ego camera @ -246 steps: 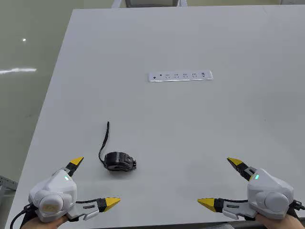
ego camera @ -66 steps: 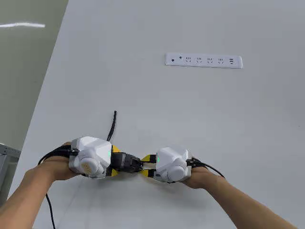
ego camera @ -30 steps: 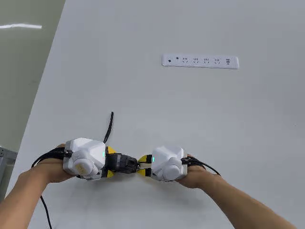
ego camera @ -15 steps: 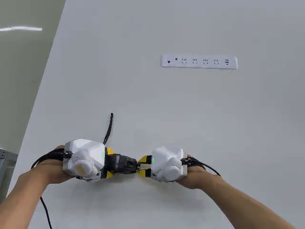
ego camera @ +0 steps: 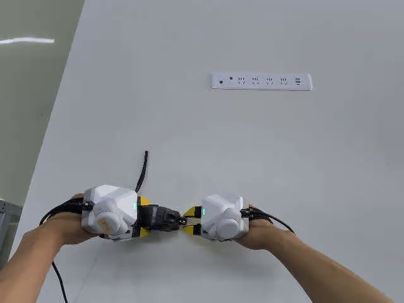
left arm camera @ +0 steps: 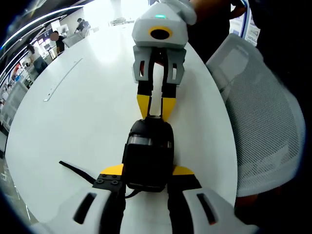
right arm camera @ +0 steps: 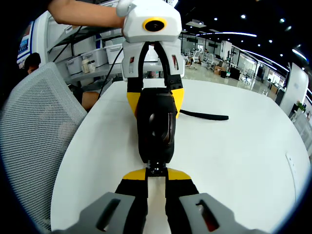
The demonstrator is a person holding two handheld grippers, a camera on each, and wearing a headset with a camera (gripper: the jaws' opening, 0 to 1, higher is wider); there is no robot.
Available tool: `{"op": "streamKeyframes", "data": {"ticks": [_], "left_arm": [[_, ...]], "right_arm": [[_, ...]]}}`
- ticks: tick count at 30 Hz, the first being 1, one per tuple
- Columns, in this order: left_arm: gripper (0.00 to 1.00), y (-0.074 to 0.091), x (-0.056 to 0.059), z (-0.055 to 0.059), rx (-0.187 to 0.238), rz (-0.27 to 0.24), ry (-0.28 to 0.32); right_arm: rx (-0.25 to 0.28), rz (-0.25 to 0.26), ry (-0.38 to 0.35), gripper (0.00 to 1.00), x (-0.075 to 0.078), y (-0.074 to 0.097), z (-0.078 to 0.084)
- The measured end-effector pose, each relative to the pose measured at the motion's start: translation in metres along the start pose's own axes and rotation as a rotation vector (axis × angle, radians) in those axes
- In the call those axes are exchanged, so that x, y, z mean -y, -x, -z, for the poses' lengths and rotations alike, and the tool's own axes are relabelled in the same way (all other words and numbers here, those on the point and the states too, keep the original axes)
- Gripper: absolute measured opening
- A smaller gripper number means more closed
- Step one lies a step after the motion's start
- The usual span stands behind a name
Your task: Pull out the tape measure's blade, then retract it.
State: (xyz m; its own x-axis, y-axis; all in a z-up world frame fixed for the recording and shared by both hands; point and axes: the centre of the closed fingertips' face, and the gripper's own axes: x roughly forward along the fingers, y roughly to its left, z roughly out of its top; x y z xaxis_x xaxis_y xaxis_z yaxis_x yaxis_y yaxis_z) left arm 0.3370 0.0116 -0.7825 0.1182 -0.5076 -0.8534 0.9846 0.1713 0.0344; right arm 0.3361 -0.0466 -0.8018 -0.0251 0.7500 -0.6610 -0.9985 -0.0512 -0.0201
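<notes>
L gripper (ego camera: pixel 144 216) clamped on tape measure (ego camera: pixel 161 218) case, at worktop (ego camera: pixel 252 158) near-left corner. R gripper (ego camera: pixel 188 221) jaws pinched on blade hook (right arm camera: pixel 156 170). Next, imo: pull R straight along blade axis, brace L, no twist, or hook slips.

A broad white tabletop (ego camera: pixel 252 158) carries a white power strip (ego camera: pixel 261 81) toward its far edge. Past the left edge lies glossy grey-green floor (ego camera: pixel 31 95) with a streak of reflected light. A white mesh chair (left arm camera: pixel 258 122) stands by the near edge. Beyond are perhaps shelves of bins (right arm camera: pixel 92 61), under ceiling spotlights (right arm camera: pixel 243 17)
</notes>
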Motion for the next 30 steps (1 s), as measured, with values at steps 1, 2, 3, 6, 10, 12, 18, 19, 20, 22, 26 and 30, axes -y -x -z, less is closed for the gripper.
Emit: {"op": "streamKeyframes", "data": {"ticks": [1,2,3,6,10,12,18,19,20,22,26,30], "left_arm": [[0.29,0.0,0.0,0.0,0.001,0.0,0.0],[0.29,0.0,0.0,0.0,0.002,0.001,0.001],[0.29,0.0,0.0,0.0,0.002,0.001,0.0],[0.29,-0.001,0.0,0.001,0.001,0.001,-0.001],[0.29,-0.001,0.0,0.0,0.0,0.0,0.0],[0.29,-0.001,0.001,0.0,0.0,0.0,0.001],[0.29,0.0,0.001,-0.001,0.0,-0.001,0.0],[0.29,0.0,0.001,-0.001,0.0,-0.001,-0.001],[0.29,0.0,0.001,-0.001,0.0,-0.001,-0.002],[0.29,0.001,0.001,-0.001,0.0,-0.001,-0.002],[0.29,0.001,0.0,-0.001,-0.001,-0.002,-0.002],[0.29,0.001,0.0,-0.001,-0.002,-0.003,0.0]], "right_arm": [[0.001,0.0,0.0,0.1,0.0,0.0,0.0],[0.002,0.0,0.0,0.1,0.0,0.001,0.001],[0.003,0.0,-0.003,0.1,0.0,0.001,0.001],[0.004,-0.003,-0.008,0.1,0.0,0.002,0.002],[0.003,-0.006,-0.008,0.1,-0.001,0.005,0.004],[0.002,-0.007,-0.005,0.1,-0.001,0.006,0.005],[0.0,-0.007,-0.007,0.1,-0.001,0.01,0.008],[0.0,-0.007,-0.005,0.1,-0.002,0.01,0.009],[0.001,-0.008,-0.005,0.1,-0.002,0.011,0.009],[0.002,-0.008,-0.003,0.1,-0.001,0.012,0.01],[0.0,-0.008,0.001,0.1,-0.001,0.014,0.011],[0.0,-0.006,0.007,0.1,0.0,0.016,0.012]]}}
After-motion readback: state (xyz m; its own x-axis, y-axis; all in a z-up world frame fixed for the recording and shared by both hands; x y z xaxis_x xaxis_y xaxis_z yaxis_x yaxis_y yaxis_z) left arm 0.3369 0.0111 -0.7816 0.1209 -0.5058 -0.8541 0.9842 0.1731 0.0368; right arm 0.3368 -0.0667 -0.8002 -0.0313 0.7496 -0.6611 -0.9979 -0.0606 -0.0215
